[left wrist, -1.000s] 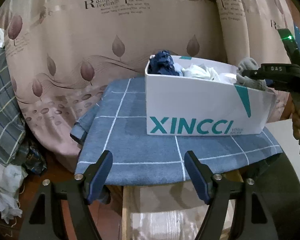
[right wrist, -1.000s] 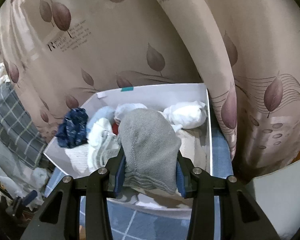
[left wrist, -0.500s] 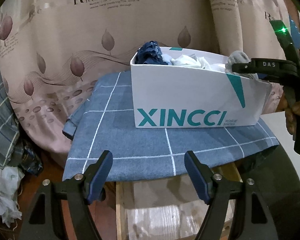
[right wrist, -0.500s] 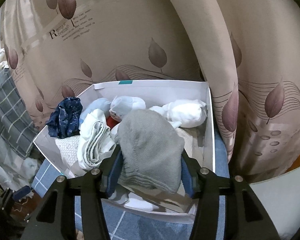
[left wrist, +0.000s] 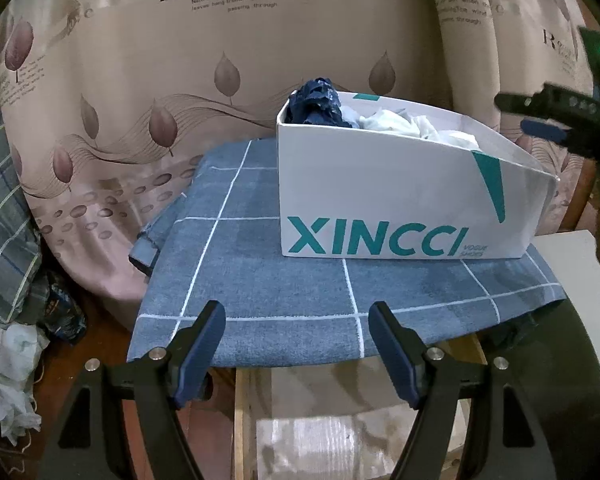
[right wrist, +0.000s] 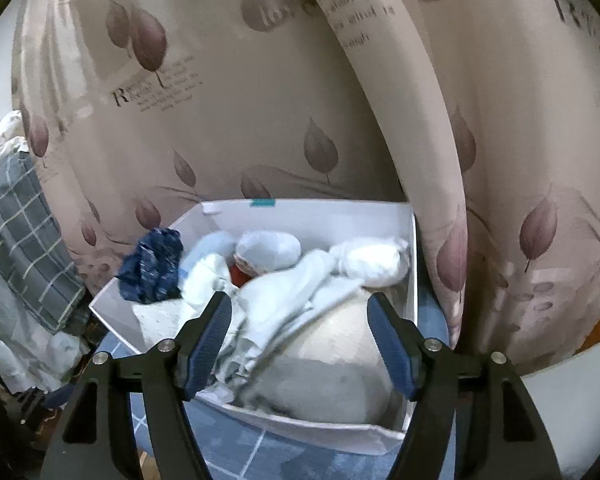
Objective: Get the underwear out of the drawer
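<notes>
Blue pads of the right gripper [right wrist: 300, 336] are spreading apart above the near end of the white box [right wrist: 260, 420] (the stand-in drawer). The grey piece it pinched a moment ago is gone from between them, so one removal looks finished. Beyond, pale rolled underwear [right wrist: 268, 250] still fills the box. The left gripper [left wrist: 296, 350] waits wide and empty before the box.

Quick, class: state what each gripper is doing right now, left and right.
Left gripper: open, holding nothing, in front of the white box.
Right gripper: jaws opening above the clothes in the box, nothing gripped.
</notes>
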The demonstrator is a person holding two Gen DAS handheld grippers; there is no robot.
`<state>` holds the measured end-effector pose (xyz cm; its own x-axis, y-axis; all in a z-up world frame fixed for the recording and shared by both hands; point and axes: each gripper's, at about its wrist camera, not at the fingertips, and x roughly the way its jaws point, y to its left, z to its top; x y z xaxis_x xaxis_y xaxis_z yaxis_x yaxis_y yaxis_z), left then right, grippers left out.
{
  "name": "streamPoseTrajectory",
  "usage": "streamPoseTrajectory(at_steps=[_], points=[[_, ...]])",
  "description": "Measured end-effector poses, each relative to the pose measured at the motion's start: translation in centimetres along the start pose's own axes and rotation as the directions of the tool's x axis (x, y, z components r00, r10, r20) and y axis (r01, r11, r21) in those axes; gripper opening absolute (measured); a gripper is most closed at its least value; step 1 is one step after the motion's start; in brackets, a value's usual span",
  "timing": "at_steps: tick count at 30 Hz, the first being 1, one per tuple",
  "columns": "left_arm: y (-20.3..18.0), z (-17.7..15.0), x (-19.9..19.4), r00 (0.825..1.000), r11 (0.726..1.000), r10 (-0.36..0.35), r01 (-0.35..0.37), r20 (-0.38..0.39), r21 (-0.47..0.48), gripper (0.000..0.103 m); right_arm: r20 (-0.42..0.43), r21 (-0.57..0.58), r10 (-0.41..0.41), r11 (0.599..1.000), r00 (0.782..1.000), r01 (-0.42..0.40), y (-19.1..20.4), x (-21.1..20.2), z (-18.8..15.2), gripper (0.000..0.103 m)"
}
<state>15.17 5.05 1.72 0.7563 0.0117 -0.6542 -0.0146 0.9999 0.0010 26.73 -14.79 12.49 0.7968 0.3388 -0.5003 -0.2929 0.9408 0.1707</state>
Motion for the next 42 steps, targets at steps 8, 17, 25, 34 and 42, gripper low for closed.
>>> streamPoseTrajectory(at_steps=[8, 17, 25, 34, 42], points=[[-0.1, 0.0, 0.1, 1.0, 1.0, 0.004, -0.004, 0.006, -0.002, 0.076, 0.132, -0.044, -0.009, 0.999, 0.991, 0.014, 4.8, -6.4, -4.3, 0.082], [-1.1, -0.2, -0.7, 0.999, 0.999, 0.014, -0.016, 0.046, 0.042, 0.076, 0.15, -0.014, -0.097, 0.995, 0.984, 0.1, 7.6, -10.4, -12.3, 0.092], [-2.2, -0.6, -2.4, 0.995, 0.995, -0.02, 0.01, 0.099, 0.102, 0.076, 0.139, -0.015, -0.14, 0.99, 0.98, 0.144, 9.0, -10.9, -15.0, 0.099], [-3.4, -1.6, -5.1, 0.989, 0.983, 0.019, -0.045, 0.147, 0.178, 0.076, 0.266, -0.029, -0.18, 0.98, 0.947, 0.195, 10.3, -12.4, -15.7, 0.102], [-2.3, -2.6, -7.4, 0.987, 0.991, 0.011, -0.033, 0.162, 0.131, 0.076, 0.25, 0.075, -0.166, 0.986, 0.954, 0.151, 8.5, -12.6, -15.4, 0.102]])
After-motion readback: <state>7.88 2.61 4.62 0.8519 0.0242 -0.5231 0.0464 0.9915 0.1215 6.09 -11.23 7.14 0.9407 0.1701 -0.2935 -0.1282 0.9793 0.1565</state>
